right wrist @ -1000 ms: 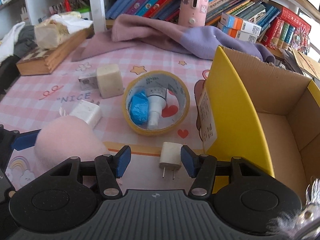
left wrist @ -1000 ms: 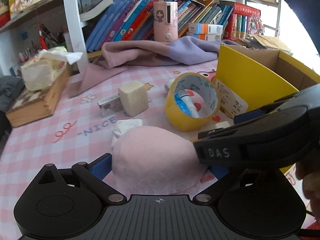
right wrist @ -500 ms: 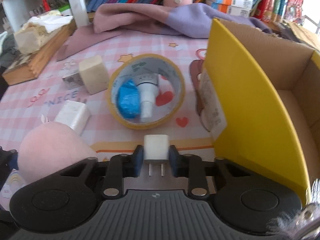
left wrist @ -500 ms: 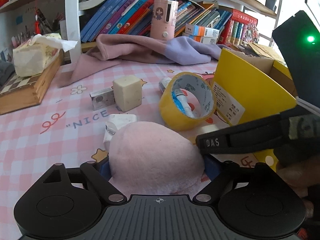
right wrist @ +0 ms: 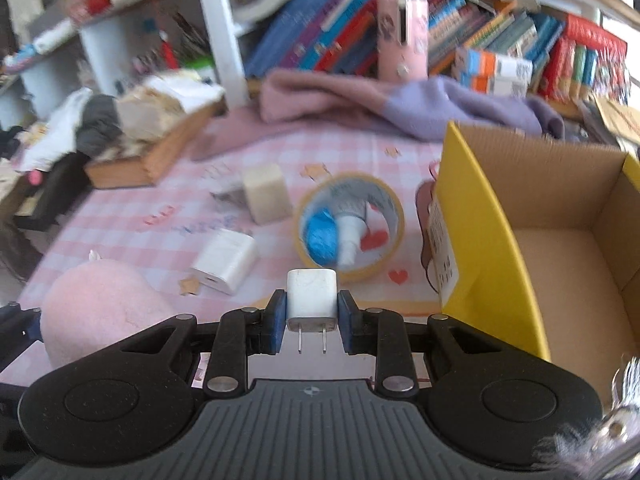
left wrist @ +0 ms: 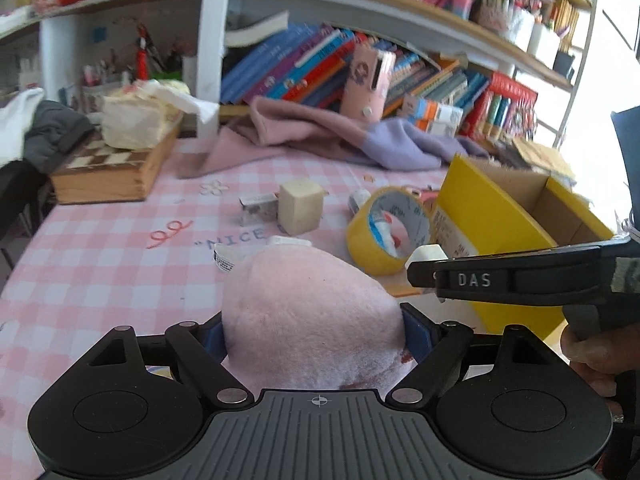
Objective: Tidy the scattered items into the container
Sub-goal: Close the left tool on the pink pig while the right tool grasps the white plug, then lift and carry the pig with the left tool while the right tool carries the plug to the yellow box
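My left gripper [left wrist: 312,332] is shut on a pink plush toy [left wrist: 312,304] and holds it above the pink checked table. My right gripper [right wrist: 311,322] is shut on a small white plug charger [right wrist: 312,295], prongs toward the camera, lifted off the table just left of the yellow cardboard box [right wrist: 560,248]. The plush also shows in the right wrist view [right wrist: 100,308]. The right gripper crosses the left wrist view [left wrist: 424,268] with the charger [left wrist: 426,254] at its tip, in front of the box [left wrist: 500,216].
On the table lie a yellow tape roll [right wrist: 350,226] around a blue item and a white tube, a larger white charger [right wrist: 224,260], a cream cube [right wrist: 266,192] and a small silver box [left wrist: 258,208]. A purple cloth [right wrist: 400,108], a wooden box and bookshelves stand behind.
My right gripper closed on the small white charger and lifted it off the table. My left gripper rose with the plush toy in it.
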Available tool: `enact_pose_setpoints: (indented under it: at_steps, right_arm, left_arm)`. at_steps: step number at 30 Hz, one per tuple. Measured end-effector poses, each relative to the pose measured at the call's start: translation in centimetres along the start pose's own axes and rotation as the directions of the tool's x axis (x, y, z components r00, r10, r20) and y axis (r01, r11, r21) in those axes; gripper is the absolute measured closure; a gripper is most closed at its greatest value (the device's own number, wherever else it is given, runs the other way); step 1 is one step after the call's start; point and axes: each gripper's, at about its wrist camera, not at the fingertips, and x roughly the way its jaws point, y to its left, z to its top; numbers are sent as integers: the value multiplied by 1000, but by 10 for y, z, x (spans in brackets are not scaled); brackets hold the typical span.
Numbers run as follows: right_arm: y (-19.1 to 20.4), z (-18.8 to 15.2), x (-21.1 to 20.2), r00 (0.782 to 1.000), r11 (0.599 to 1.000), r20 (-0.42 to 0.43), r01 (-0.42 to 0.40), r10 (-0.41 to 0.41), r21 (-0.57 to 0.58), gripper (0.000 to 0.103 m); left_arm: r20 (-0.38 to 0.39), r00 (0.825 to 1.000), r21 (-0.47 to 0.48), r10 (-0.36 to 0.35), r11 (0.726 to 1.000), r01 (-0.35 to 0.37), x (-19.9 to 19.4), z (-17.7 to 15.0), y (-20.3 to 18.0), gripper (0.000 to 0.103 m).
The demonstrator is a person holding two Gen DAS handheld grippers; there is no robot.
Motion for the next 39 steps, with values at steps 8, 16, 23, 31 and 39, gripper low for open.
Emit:
enact_pose_setpoints:
  at_steps: [8, 16, 23, 31, 39]
  right_arm:
    - [9, -14, -58, 997, 998, 68, -41, 45, -52, 78]
    - [10, -46, -107, 995, 997, 85, -38, 43, -62, 78]
    - [26, -83, -143, 995, 996, 87, -45, 52, -82, 78]
    - [39, -123, -182, 995, 998, 94, -32, 38, -59, 78]
    - [41, -152, -212, 995, 998, 103, 9, -2, -68, 78]
  left_arm:
    - [47, 999, -15, -2, 1000, 2, -54, -7, -7, 19]
    - [97, 995, -7, -28, 1000, 28, -104, -24, -16, 19]
    - [92, 995, -16, -35, 999, 37, -140, -53, -24, 19]
    - [92, 995, -13, -42, 999, 44, -175, -82, -29, 19]
    - [84, 993, -15, -78, 997, 79, -194, -99, -32, 19]
